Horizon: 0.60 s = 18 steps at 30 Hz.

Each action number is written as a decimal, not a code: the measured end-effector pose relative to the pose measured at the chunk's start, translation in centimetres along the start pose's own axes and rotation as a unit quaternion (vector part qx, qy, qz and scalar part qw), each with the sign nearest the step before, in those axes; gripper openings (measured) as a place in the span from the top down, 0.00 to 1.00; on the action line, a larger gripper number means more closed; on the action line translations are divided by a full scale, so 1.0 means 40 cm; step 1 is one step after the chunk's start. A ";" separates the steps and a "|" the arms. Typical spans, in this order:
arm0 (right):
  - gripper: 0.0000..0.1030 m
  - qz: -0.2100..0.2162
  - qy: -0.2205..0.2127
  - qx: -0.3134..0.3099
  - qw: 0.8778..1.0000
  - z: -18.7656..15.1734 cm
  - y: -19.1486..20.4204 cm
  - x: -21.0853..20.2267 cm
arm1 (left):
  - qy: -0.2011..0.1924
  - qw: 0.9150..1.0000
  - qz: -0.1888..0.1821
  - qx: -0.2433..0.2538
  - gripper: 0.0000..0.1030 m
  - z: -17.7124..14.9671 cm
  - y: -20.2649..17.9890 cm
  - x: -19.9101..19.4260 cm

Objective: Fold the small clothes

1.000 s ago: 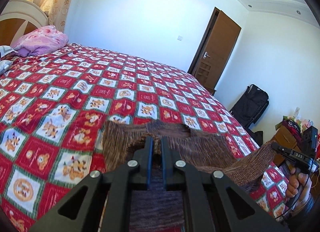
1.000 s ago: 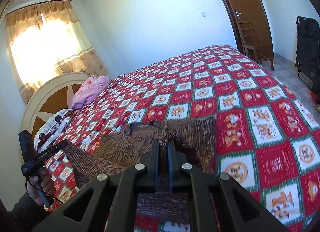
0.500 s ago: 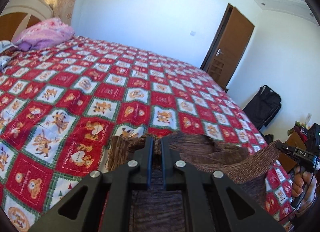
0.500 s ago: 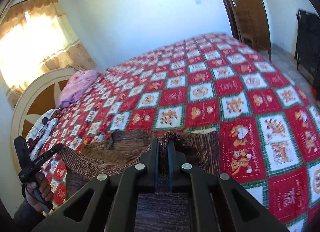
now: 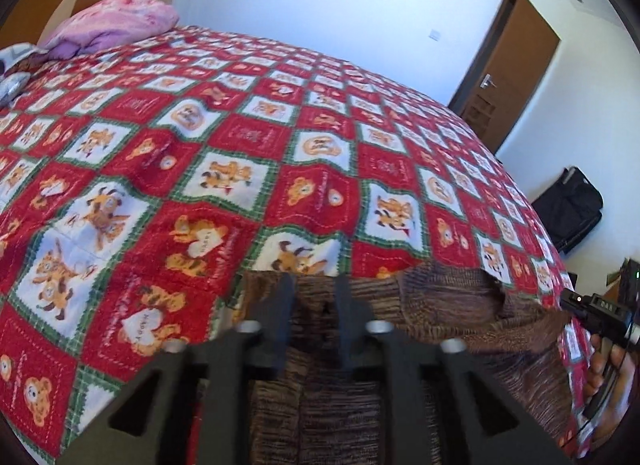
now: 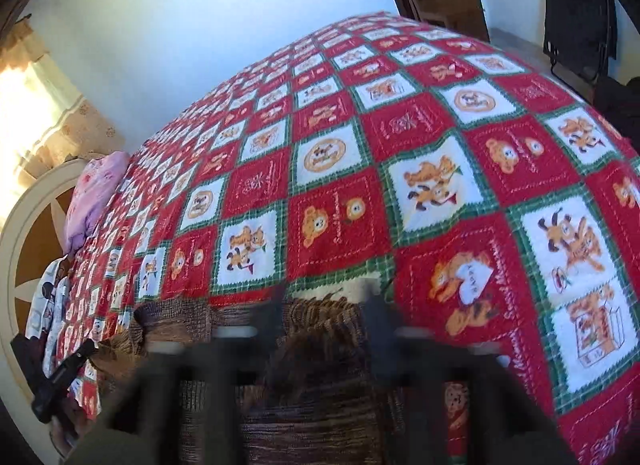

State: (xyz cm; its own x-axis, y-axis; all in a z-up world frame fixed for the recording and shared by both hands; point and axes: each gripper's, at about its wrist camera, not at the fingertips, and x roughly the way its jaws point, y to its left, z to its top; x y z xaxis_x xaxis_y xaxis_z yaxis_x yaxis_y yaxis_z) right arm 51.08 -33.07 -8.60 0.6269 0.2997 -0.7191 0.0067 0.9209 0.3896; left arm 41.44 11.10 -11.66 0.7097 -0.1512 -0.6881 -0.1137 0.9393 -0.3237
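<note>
Both jaw pairs stood parted, with brown knit visible through each gap and nothing clamped between the fingers.

Left gripper [image 5: 310,305] sat at 6 o'clock in its own view, fingers pointing toward 12 o'clock over the sweater [image 5: 440,305]. No cloth was pinched, though the near fabric lay close under the fingers; whether the tips touched it could not be told. The sweater lay on the quilt [image 5: 200,145] at the near edge of the bed, running from 6 o'clock out toward 3 o'clock, where the other hand-held unit appeared at the frame edge. A pink pillow [image 5: 116,21] sat at 11 o'clock and a door [image 5: 516,61] at 2 o'clock.

Right gripper [image 6: 324,313] was blurred by motion, yet the wide spacing of its fingers was plain. The sweater filled 6 to 8 o'clock in this view, bunched in a ridge toward 9 o'clock.

Handling, as a judgement: the knit looked soft, limp and light, with a coarse weave that should grip well and not slip. It would sag and stretch if lifted by one point. Take hold at an outer edge or corner, one gripper on each side, pinching a full fold of fabric and not a single loose loop, and keep the span taut while laying it over.
</note>
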 end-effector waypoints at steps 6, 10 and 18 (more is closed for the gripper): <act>0.36 0.005 -0.008 -0.067 0.998 -0.060 0.039 -0.051 | -0.040 0.999 0.034 0.007 0.37 -0.009 0.039 -0.080; 0.36 0.038 0.059 -0.104 0.992 -0.121 0.070 -0.064 | -0.035 0.995 0.070 0.067 0.23 -0.053 0.031 -0.108; 0.36 0.022 0.114 -0.151 0.982 -0.114 0.129 0.038 | -0.003 0.975 0.141 0.172 0.22 -0.086 -0.044 -0.011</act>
State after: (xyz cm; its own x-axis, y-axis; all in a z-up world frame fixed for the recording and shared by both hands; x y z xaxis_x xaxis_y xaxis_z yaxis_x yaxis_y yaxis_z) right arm 48.51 -26.71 -10.29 0.4315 0.3563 -0.8288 -0.2681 0.9279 0.2593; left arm 38.96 8.45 -13.01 0.6878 0.1283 -0.7145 -0.0659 0.9912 0.1146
